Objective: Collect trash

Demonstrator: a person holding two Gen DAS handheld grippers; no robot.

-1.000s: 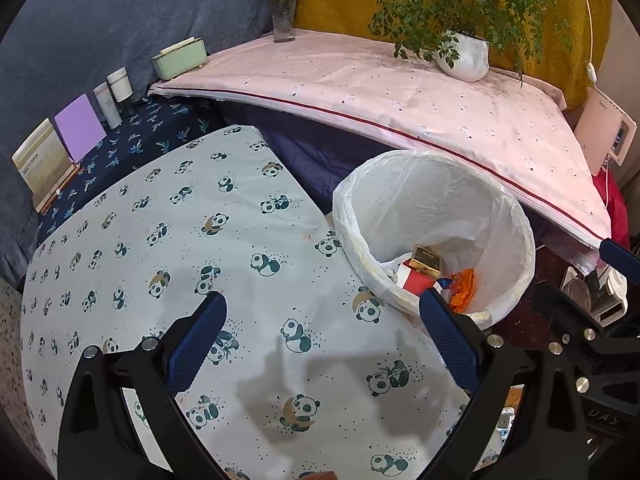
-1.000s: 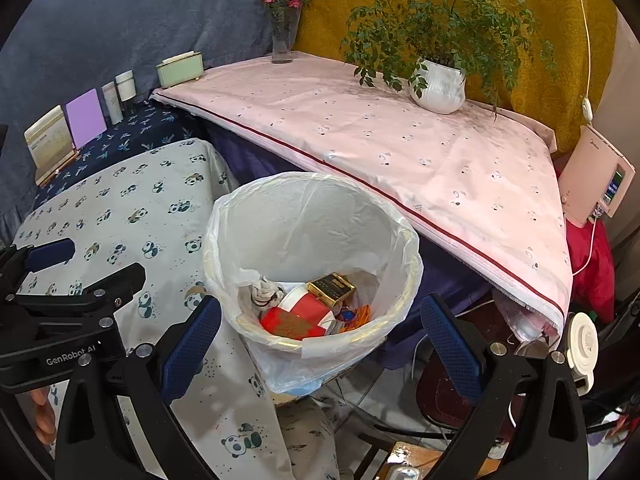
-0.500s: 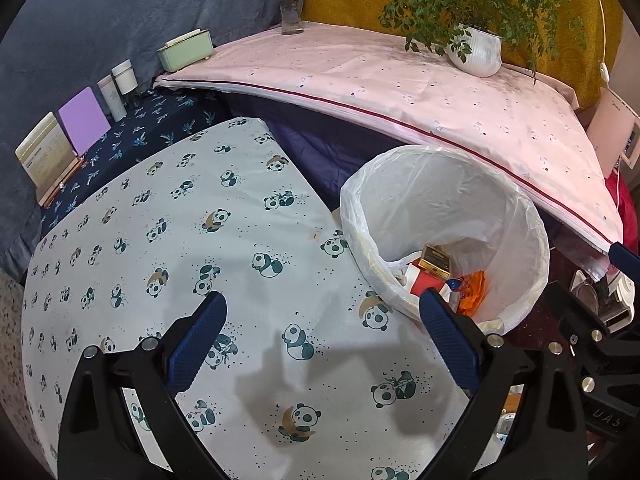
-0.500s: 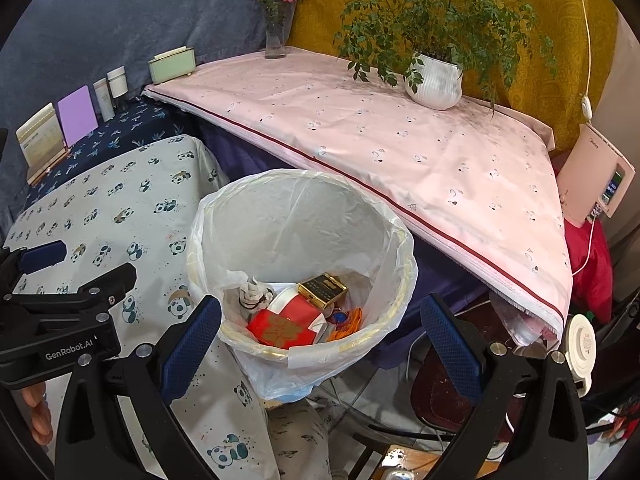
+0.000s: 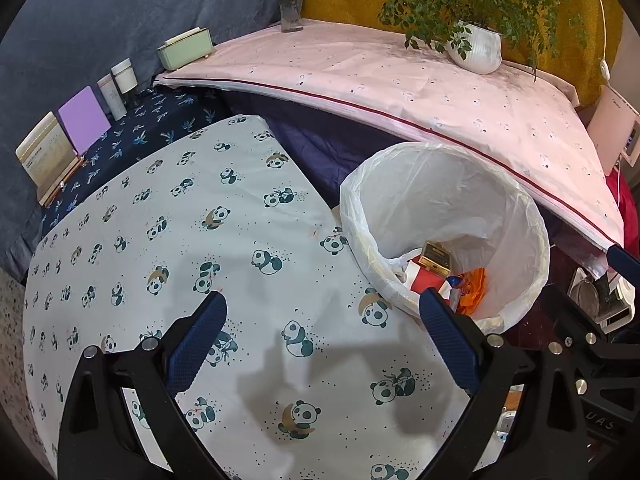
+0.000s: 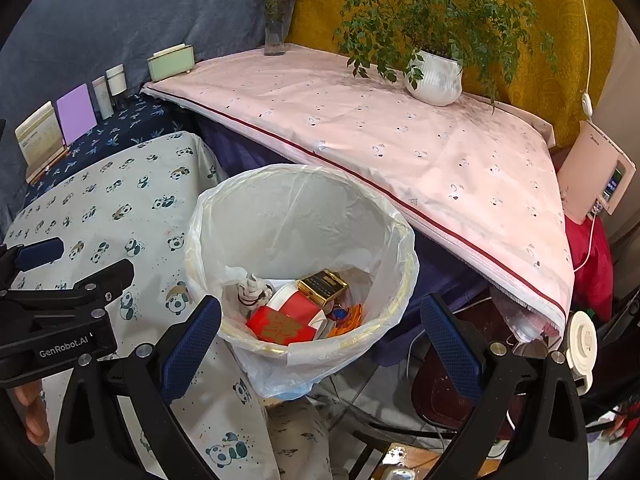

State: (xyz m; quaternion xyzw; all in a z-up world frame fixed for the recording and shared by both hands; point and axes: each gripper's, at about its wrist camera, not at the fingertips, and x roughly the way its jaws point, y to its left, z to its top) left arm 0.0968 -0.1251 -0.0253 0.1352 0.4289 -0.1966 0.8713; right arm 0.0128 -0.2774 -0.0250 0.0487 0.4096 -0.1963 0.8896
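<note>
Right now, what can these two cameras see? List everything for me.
trash bin: one, white liner, beside the panda table.
red packet: one, red with gold print, in the bin.
gold box: one, in the bin.
orange wrapper: one, in the bin.
crumpled tissue: one, white, in the bin.
panda tablecloth: one, pale with pandas, left.
pink cloth: one, on the rear table.
potted plant: one, white pot, on the pink cloth.
flower vase: one, glass, pink flowers, rear corner.
green box: one, rear left.
purple card: one, far left.
left gripper: blue pads, open, empty.
right gripper: blue pads, open, empty.
</note>
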